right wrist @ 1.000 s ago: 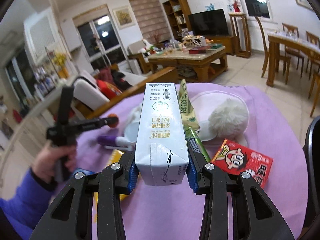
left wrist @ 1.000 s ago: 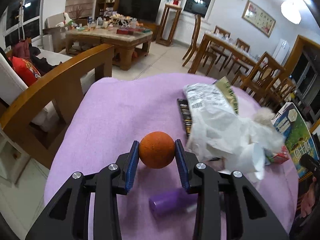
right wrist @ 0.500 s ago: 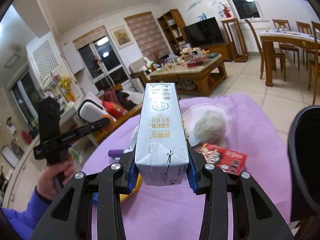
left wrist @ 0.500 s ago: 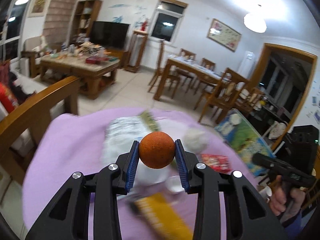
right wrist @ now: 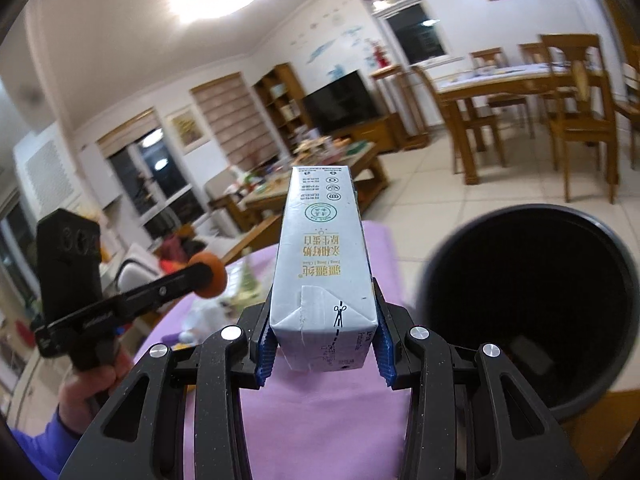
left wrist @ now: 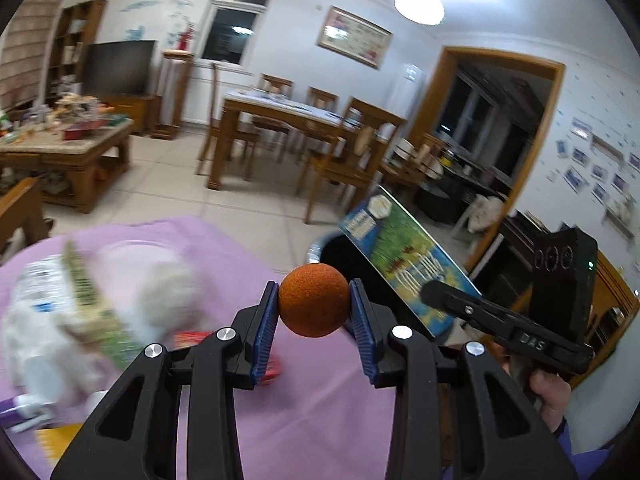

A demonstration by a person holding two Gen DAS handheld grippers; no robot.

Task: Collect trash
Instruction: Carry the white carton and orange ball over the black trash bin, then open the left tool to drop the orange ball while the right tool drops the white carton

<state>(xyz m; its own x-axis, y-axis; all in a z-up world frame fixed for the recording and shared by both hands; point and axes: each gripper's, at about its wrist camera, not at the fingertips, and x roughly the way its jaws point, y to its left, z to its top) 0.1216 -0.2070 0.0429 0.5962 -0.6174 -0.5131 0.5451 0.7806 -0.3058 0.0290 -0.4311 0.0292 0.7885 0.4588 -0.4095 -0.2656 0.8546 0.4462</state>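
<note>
My left gripper (left wrist: pixel 313 306) is shut on an orange ball (left wrist: pixel 313 299) and holds it above the purple-covered table (left wrist: pixel 312 396). It also shows in the right wrist view (right wrist: pixel 208 276). My right gripper (right wrist: pixel 323 326) is shut on a grey milk carton (right wrist: pixel 322 252), raised above the table's right side beside a dark trash bin (right wrist: pixel 532 300). In the left wrist view the carton (left wrist: pixel 404 256) hides most of the bin (left wrist: pixel 332 250), with the right gripper (left wrist: pixel 436 292) on it. Blurred white wrappers (left wrist: pixel 80 300) and a red packet (left wrist: pixel 268 360) lie on the table's left.
A purple tube (left wrist: pixel 16 414) and a yellow packet (left wrist: pixel 56 438) lie at the table's near left. Beyond the table are a tiled floor, a dining table with chairs (left wrist: pixel 304 136) and a cluttered coffee table (left wrist: pixel 64 144). A wooden chair back (left wrist: pixel 20 208) stands at far left.
Both grippers have lifted and swung to the right with their loads. The bin now fills the right of the right wrist view. The table's trash has slid left in the left wrist view.
</note>
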